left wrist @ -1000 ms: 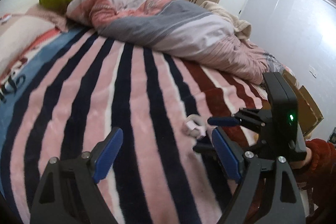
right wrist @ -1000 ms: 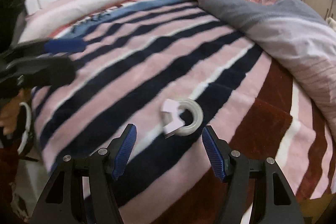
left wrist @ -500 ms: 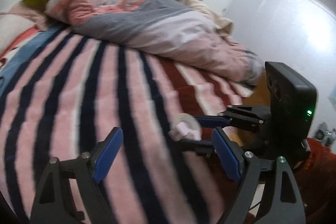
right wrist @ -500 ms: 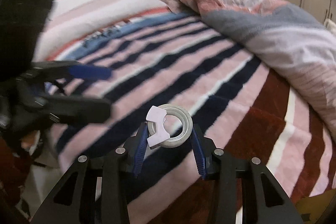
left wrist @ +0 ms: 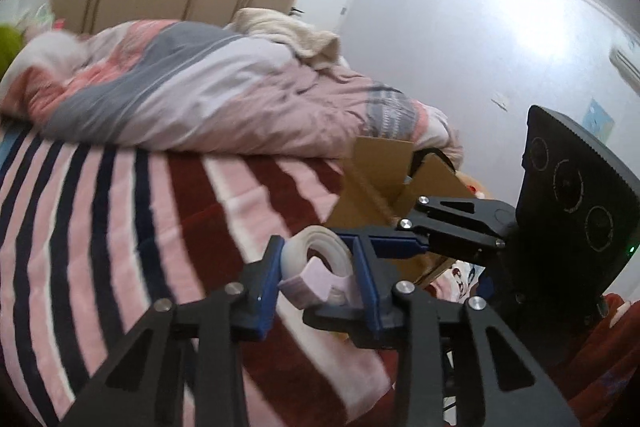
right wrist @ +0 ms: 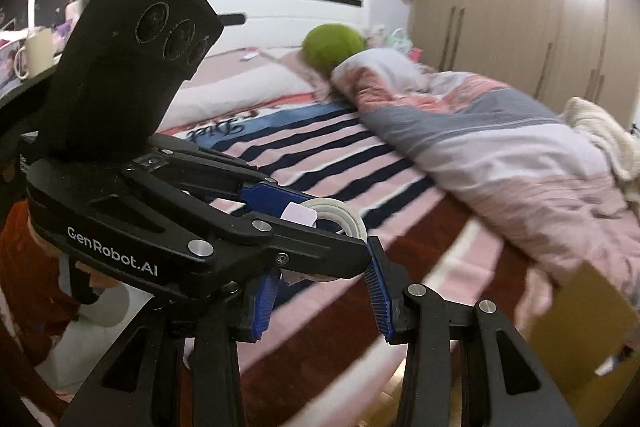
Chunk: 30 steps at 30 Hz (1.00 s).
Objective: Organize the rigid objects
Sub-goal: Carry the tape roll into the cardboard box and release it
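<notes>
A roll of clear tape with a pale pink dispenser clip (left wrist: 316, 273) is held in the air above the striped bed's foot corner. My left gripper (left wrist: 318, 283) is shut on the tape roll, its blue pads pressing both sides. In the right wrist view the tape roll (right wrist: 340, 217) sits between the left gripper's fingers, which cross in front. My right gripper (right wrist: 322, 293) is open just below the roll; its blue pads (right wrist: 378, 291) do not touch it. In the left wrist view the right gripper's fingers (left wrist: 400, 243) reach in from the right behind the roll.
An open cardboard box (left wrist: 400, 183) stands past the bed's foot corner, also low right in the right wrist view (right wrist: 580, 323). A bunched pink-grey duvet (left wrist: 208, 99) lies across the striped blanket (left wrist: 120, 227). A green pillow (right wrist: 332, 45) is at the headboard. Wardrobes line the wall.
The right gripper lifted the tape roll off the blanket, then opened. The left gripper closed on the roll and now holds it in the air.
</notes>
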Tool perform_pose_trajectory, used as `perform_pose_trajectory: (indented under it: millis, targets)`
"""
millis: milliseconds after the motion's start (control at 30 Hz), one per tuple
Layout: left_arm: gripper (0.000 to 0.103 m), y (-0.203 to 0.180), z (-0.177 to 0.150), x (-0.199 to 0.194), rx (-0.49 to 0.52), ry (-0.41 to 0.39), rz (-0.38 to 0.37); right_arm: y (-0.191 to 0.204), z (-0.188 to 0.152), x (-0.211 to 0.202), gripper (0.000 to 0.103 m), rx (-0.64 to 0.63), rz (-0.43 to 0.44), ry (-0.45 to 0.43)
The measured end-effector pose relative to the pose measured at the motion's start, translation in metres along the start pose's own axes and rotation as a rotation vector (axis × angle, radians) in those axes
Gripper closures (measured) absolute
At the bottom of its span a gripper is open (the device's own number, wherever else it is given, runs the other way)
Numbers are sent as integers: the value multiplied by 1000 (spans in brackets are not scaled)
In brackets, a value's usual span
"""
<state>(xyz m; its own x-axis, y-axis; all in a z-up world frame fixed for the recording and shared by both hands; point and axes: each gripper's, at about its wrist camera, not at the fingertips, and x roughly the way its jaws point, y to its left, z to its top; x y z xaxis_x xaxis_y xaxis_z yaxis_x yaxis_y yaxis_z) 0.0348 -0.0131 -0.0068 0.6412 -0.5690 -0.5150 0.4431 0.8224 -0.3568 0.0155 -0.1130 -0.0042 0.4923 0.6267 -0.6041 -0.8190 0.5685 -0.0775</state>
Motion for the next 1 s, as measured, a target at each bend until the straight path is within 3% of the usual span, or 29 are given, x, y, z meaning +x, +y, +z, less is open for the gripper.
perform_pose_trajectory:
  millis: [267,633,667,700,767,800,833,1000]
  targets:
    - [71,-58,31,55,88,58,-52,-54,-26,-52,67,72,-114,-7]
    - [70,-111,50,135,153,154,-99,-121,-68,-83,66,187,-235,35]
    - [63,-115,51,140,158,161,-100,-126,-71,-83,66,199,-246,37]
    - [45,-118,51,143,161,164,-100,-132,-74,-85,65,213,-261,41]
    - [19,-120,52,142,169,142,-88,-136,-78,-87,50,227,-281,52]
    - [17,-122,53,138,181,125,-76,-138,-80,-89,36,234,-289,48]
    - [17,-123,54,136,194,117,-63,-139,-82,-92,32,239,-291,42]
    - [16,-117,55,119,213,85,23,-140,-83,-94,32,240,-288,45]
